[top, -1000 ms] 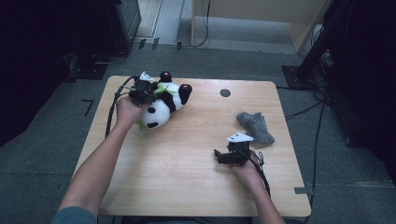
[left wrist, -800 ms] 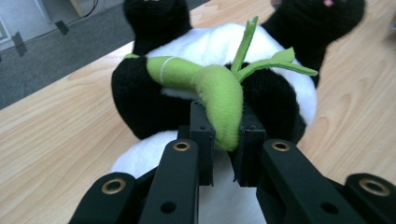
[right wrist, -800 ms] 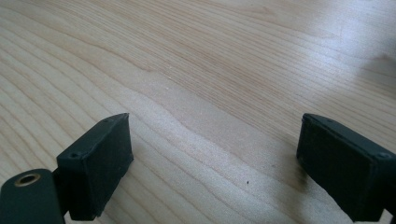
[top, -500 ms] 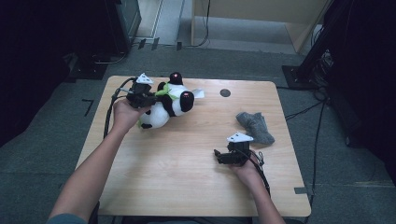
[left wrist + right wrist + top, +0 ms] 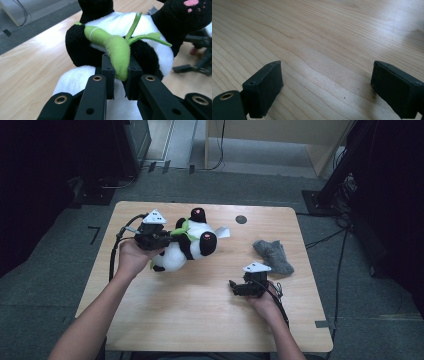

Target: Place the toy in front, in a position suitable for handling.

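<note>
The left gripper (image 5: 119, 75) has its black, blocky jaws clenched on a soft green felt stalk (image 5: 117, 50) sewn to the plush panda (image 5: 187, 245), pinching its rounded lower end. The fuzzy black-and-white toy hangs off the jaws toward 3 o'clock in the high view, above the smooth pale wooden table (image 5: 165, 320), pink-padded paws at about 1 o'clock. The left forearm reaches in from 7 o'clock. The right gripper (image 5: 327, 85) rests on the tabletop at 5 o'clock of the panda, jaws released and wide with bare wood grain between them. A crumpled grey cloth (image 5: 274, 255) lies at its 1 o'clock.
</note>
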